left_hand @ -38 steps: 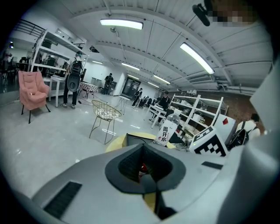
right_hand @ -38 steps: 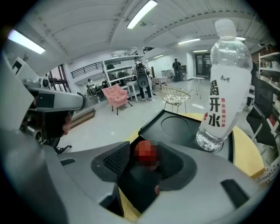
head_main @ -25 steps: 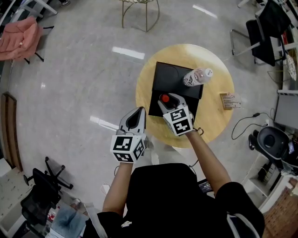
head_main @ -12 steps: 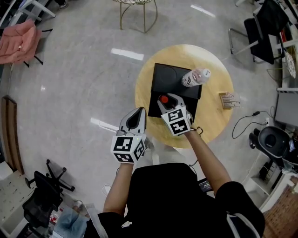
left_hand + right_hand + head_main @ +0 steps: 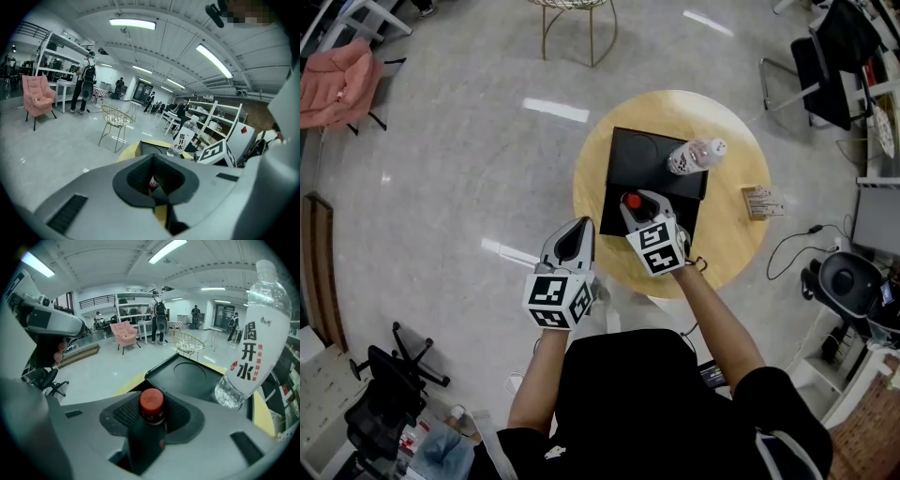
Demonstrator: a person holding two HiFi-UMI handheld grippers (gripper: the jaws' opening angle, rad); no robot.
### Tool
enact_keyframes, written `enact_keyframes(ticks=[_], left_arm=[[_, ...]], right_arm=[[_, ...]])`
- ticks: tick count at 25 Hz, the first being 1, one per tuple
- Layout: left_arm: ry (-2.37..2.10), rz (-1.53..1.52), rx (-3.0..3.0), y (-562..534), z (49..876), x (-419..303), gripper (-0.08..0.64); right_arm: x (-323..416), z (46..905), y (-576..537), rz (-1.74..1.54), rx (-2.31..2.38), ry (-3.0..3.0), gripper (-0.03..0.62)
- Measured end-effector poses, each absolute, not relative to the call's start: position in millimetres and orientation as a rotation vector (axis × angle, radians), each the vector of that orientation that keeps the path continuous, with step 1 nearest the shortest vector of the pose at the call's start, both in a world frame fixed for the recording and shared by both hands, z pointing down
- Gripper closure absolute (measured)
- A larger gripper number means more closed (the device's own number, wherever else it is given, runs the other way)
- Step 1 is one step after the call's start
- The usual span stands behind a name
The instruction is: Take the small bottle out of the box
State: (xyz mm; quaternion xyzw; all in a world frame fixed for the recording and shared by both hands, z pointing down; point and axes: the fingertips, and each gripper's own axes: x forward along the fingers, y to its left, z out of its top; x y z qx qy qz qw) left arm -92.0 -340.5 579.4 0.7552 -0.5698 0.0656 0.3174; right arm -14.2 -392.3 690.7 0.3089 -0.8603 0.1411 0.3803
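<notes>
Your right tongs (image 5: 639,202) are closing around the small bottle (image 5: 149,427), upright toward 7 o'clock in the box (image 5: 637,155) on the counter (image 5: 731,234); it looks light, stiff and slick, so pinch the dark body below the cap, while your left tongs (image 5: 578,227) are closed and empty.

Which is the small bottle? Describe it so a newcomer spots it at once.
On the round pale wooden table lies a black box; the small dark bottle stands at its near end, between the closing right tongs. Unlike the taller clear plastic water bottle at the box's far right corner, it is dark with a red cap.
</notes>
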Motion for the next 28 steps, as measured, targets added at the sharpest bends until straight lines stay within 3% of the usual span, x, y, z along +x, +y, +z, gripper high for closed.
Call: enact_keyframes(ticks=[28], left_arm=[[-1.446, 0.130, 2.125, -299.7, 537.0, -101.3, 0.551]], right_arm=[[-13.6, 620.5, -358.5, 0.424, 0.998, -2.275, 0.454]])
